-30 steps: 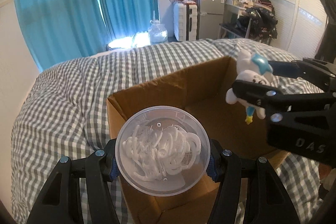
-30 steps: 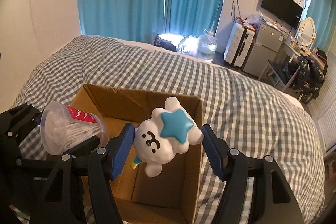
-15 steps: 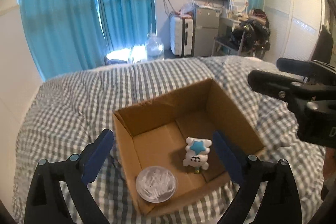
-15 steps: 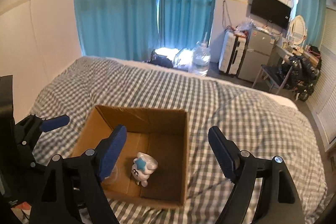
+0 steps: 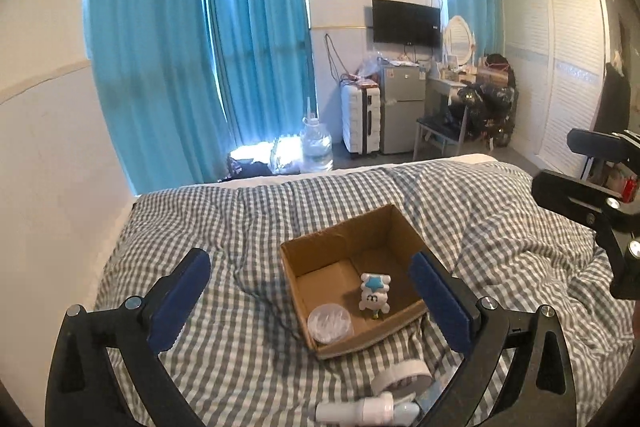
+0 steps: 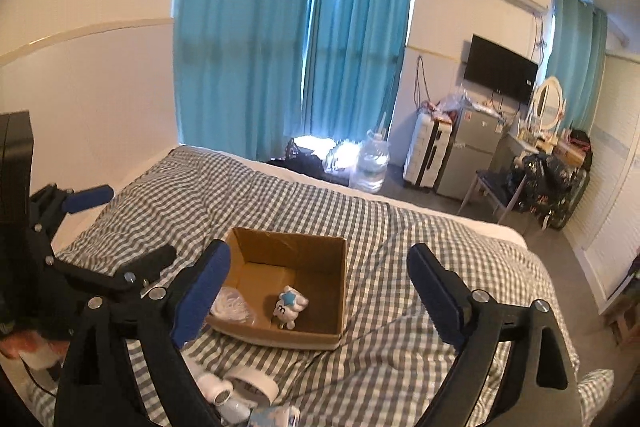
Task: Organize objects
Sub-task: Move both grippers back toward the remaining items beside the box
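An open cardboard box (image 5: 384, 233) sits on the checked bed cover; it also shows in the right wrist view (image 6: 304, 251). Inside lie a clear lidded cup (image 5: 330, 323) (image 6: 234, 307) and a white toy with a blue star (image 5: 375, 291) (image 6: 289, 307). My left gripper (image 5: 310, 301) is open and empty, raised well above and in front of the box. My right gripper (image 6: 318, 291) is open and empty, also raised above the box. The right gripper shows at the right edge of the left wrist view (image 5: 588, 183).
A roll of white tape (image 5: 402, 379) (image 6: 254, 383) and a white bottle (image 5: 356, 407) (image 6: 214, 389) lie on the bed in front of the box. The checked bed cover (image 5: 224, 219) spreads around. A water jug (image 5: 316, 147), suitcase and fridge stand beyond the bed.
Both grippers opened and let go of the cup and the toy, which now lie in the box. Both grippers then pulled up and back from the box.
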